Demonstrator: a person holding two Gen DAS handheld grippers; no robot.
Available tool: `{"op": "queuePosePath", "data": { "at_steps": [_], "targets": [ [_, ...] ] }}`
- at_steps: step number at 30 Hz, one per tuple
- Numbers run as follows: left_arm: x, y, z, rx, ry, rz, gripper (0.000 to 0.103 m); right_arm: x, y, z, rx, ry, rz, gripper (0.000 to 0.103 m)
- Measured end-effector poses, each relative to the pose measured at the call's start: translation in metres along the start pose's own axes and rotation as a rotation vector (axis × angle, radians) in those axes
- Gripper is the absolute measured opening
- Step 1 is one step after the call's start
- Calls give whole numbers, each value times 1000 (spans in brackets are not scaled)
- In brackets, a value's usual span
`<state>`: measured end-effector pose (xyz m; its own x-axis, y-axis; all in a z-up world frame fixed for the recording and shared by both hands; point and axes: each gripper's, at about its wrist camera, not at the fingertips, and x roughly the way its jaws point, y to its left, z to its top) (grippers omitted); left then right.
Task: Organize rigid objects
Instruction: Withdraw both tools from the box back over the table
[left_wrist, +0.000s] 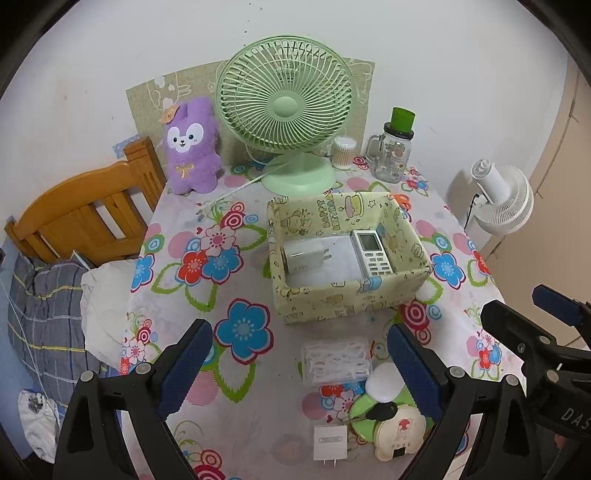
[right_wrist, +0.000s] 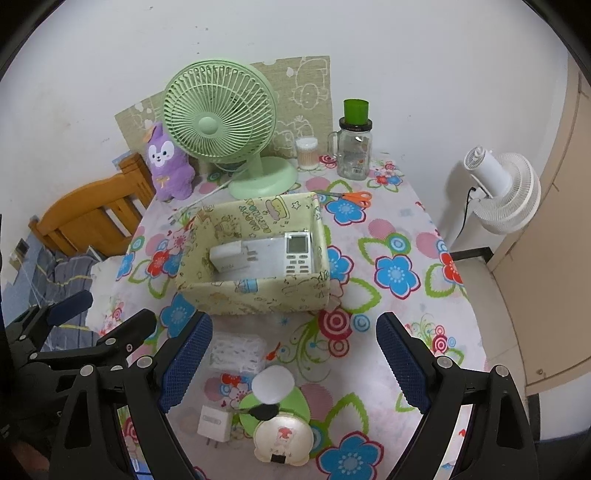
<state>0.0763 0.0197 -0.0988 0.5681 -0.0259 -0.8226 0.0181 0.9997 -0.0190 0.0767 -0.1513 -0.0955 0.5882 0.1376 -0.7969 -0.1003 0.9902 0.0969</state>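
We keep the box (left_wrist: 351, 295) in the middle of the counter (left_wrist: 177, 236) so it collects the rigid things: a charger (left_wrist: 304, 254) and a remote (left_wrist: 371, 253) already lie inside. A second charger (left_wrist: 330, 443), a clear case (left_wrist: 336, 360) and a round lamp (right_wrist: 282, 437) wait near us. Both the left gripper (left_wrist: 299, 369) and the right gripper (right_wrist: 295, 365) hover above them, jaws wide open, holding nothing.

A flowered tablecloth covers the table (left_wrist: 177, 288). Behind the yellow box (left_wrist: 351, 295) stand a green fan (left_wrist: 284, 107), plush rabbit (left_wrist: 192, 147) and jar (left_wrist: 393, 155); before it lie a white charger (left_wrist: 330, 443) and clear packet (left_wrist: 336, 362).
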Motion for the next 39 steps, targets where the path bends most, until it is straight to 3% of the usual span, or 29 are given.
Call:
{"op": "queuePosePath", "data": {
  "at_steps": [14, 39],
  "targets": [
    [7, -3, -29, 26, 25, -41, 97, 0, -1, -35, 21, 8, -23, 92],
    [52, -4, -74, 27, 113, -55, 97, 46, -15, -74, 32, 67, -70, 92]
  ]
}}
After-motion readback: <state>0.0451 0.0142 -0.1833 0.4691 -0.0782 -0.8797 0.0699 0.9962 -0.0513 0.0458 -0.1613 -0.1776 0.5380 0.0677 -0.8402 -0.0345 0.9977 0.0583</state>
